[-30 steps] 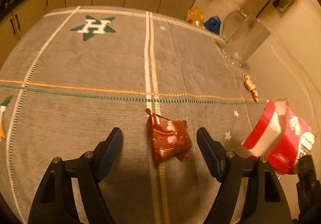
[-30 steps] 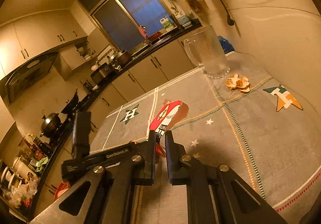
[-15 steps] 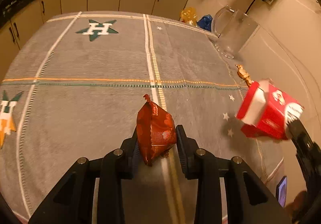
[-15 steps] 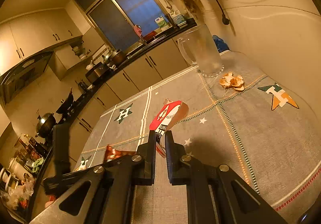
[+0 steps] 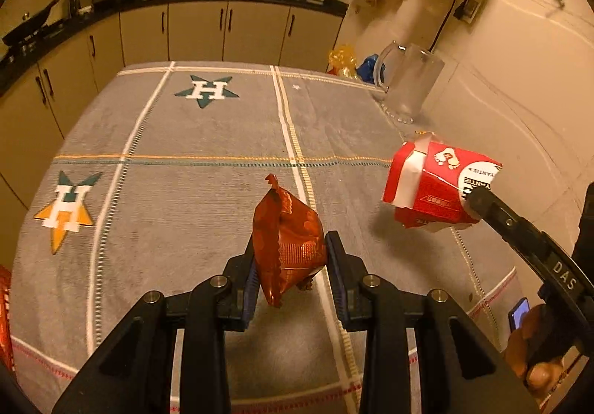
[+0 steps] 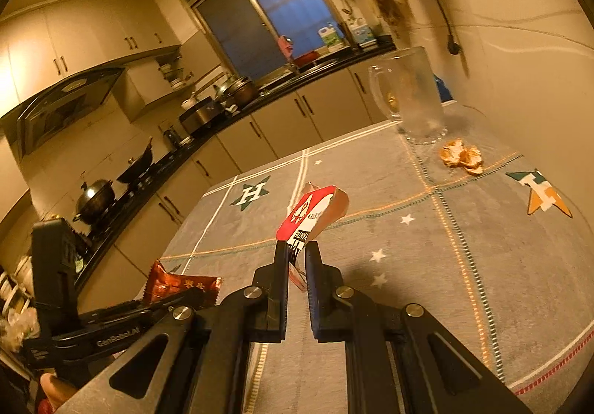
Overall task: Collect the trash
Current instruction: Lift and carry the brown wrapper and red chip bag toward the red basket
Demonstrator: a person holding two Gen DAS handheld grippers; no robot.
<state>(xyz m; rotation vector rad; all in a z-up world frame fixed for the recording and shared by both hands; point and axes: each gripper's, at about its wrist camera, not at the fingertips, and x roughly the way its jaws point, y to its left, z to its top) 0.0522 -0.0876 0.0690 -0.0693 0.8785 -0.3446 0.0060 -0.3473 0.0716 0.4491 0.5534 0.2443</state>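
Observation:
My left gripper (image 5: 291, 258) is shut on a red-brown snack packet (image 5: 287, 243), held upright above the grey tablecloth (image 5: 185, 191). The same packet (image 6: 178, 286) shows low at the left of the right wrist view, in the left gripper (image 6: 174, 297). My right gripper (image 6: 296, 258) is shut on the edge of a crushed red and white carton (image 6: 315, 212), lifted off the table. In the left wrist view that carton (image 5: 438, 187) hangs at the right, pinched by the right gripper (image 5: 475, 200). Orange peel (image 6: 462, 156) lies on the cloth near the wall.
A clear glass pitcher (image 5: 410, 84) stands at the table's far right by the wall, with yellow and blue wrappers (image 5: 352, 61) behind it. Kitchen cabinets (image 5: 222, 32) and a counter run behind the table. A phone (image 5: 519, 314) lies near the right front edge.
The left jaws closed on the snack packet, which lay flat, and lifted it upright off the cloth. The left view rose and pulled back. The right gripper kept the carton nearly still.

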